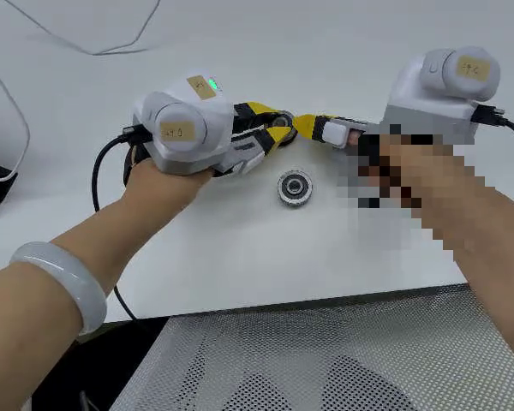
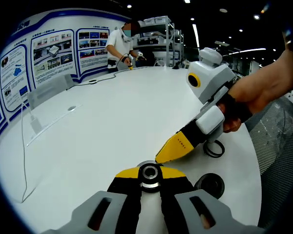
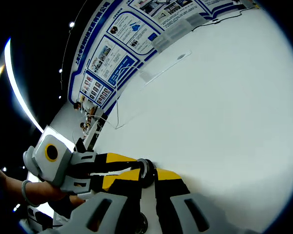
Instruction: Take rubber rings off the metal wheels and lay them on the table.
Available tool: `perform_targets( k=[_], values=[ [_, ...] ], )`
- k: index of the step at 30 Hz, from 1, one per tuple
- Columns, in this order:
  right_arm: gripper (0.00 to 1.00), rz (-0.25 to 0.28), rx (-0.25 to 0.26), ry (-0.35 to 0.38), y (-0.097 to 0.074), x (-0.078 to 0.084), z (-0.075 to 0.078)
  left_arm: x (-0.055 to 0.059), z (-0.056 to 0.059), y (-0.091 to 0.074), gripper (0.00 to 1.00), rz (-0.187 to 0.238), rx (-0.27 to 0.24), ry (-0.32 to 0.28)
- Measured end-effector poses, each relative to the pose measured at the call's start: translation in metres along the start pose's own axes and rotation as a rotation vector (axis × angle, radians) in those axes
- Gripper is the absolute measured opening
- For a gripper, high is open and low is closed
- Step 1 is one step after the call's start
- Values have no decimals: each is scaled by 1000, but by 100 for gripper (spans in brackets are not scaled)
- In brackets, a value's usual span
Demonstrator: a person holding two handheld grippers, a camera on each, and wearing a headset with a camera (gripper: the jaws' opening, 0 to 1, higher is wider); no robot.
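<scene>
Toward front edge of tabletop (image 1: pixel 240 257): spare wheel (image 1: pixel 295 187). Behind, left gripper (image 1: pixel 272 135) clamped on held wheel (image 2: pixel 150 172); right gripper (image 1: pixel 315 127) tip at its rim, pinch unclear. Rubber ring (image 2: pixel 214 148) already lying under right gripper. Mid-peel imo; next needs firm bite, pull.

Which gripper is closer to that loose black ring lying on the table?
Right. The right gripper hangs right by the ring; the left gripper sits farther off, clamped on a wheel.

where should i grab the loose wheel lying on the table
Probably across its outer rim, coming from straight above: the wheel lies flat on the table with its hub facing up, so its round sides are free for both jaws.
</scene>
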State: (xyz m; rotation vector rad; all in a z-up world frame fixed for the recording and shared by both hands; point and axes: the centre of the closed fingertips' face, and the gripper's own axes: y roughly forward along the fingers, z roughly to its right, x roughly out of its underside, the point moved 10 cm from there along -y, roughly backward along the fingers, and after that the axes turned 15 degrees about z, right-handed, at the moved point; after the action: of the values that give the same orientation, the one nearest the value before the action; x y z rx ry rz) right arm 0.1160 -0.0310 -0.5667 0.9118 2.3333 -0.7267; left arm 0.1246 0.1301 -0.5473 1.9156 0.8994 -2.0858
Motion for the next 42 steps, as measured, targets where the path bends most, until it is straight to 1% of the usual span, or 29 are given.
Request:
perform_targets(
  k=[8, 11, 18, 22, 27, 30, 32, 33, 34, 36, 39, 42],
  values=[
    [12, 0, -2, 55, 1, 5, 3, 1, 1, 0, 13, 7, -1, -4],
    [13, 0, -6, 62, 2, 5, 2, 1, 1, 0, 13, 8, 0, -6],
    [10, 5, -17, 101, 2, 6, 1, 1, 1, 0, 13, 11, 3, -7],
    [9, 5, -22, 98, 1, 6, -1, 1, 1, 0, 13, 11, 4, -7],
    [7, 4, -22, 108, -1, 5, 0, 1, 1, 0, 13, 13, 4, -7],
    [7, 6, -26, 147, -1, 6, 1, 1, 1, 0, 13, 14, 4, -8],
    [8, 7, -31, 153, 0, 7, 1, 1, 1, 0, 13, 15, 4, -9],
    [8, 5, -35, 180, 1, 8, 2, 1, 1, 0, 13, 15, 4, -9],
    [8, 15, -35, 188, 0, 8, 3, 1, 1, 0, 13, 15, 4, -10],
    [8, 14, -39, 214, -1, 8, 3, 2, 0, 0, 13, 16, 4, -9],
    [8, 12, -40, 220, -3, 8, 2, 1, 0, 0, 13, 17, 5, -8],
    [6, 12, -37, 204, -5, 7, 2, 2, 0, 0, 13, 16, 6, -7]
  ],
)
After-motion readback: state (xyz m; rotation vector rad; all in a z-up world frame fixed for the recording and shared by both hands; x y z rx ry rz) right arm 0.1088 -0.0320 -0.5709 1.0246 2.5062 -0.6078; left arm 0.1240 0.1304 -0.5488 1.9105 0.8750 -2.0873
